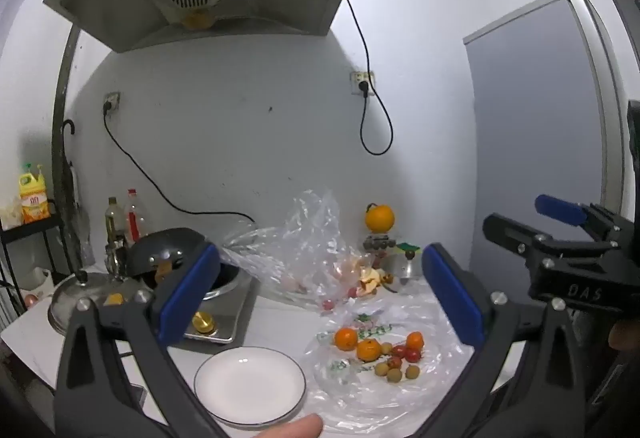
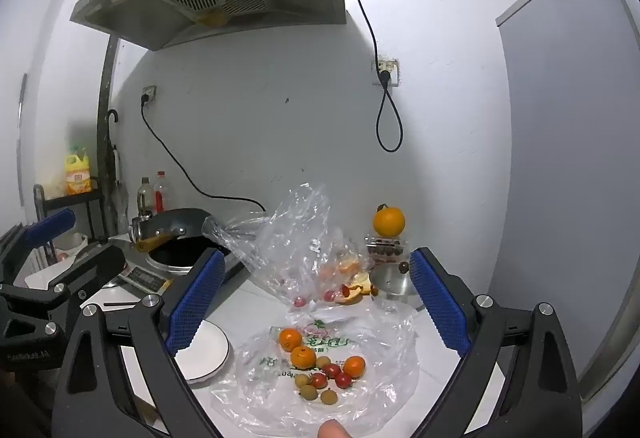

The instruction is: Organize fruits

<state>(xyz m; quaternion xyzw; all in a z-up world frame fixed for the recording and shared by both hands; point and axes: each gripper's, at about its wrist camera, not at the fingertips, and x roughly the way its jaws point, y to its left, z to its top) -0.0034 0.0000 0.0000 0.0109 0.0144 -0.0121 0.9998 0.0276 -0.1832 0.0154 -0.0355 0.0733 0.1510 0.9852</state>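
From the left wrist view, the left gripper [image 1: 320,290] hangs above the counter [image 1: 272,322] with its blue pads spread wide and nothing between them, apparently poised for a first pick. The fruit [image 1: 378,354] lies at about five o'clock from the frame's centre: three small oranges, a few red cherry tomatoes and several tan longan-like fruits, bunched on a flattened bag [image 1: 384,386] that seems to serve as a mat keeping them from rolling off. The plate [image 1: 250,384] sits bare at six o'clock, just beside the bag's left edge, likely the place for sorted fruit. The right gripper [image 1: 560,234] enters at three o'clock, raised well above the fruit. A crumpled second bag [image 1: 296,246] with peel stands behind, and the stove [image 1: 224,302] lies at eight o'clock. From the right wrist view, the right gripper [image 2: 316,294] is likewise spread wide and empty, aimed straight at the fruit [image 2: 320,366], which here lies at six o'clock on the bag [image 2: 320,402]. The plate [image 2: 208,354] is at seven o'clock, partly hidden behind the left finger. The left gripper [image 2: 60,258] shows at nine o'clock. One large orange [image 2: 389,221] sits apart on a box at one o'clock. Nothing has reached the plate, so sorting looks unstarted.
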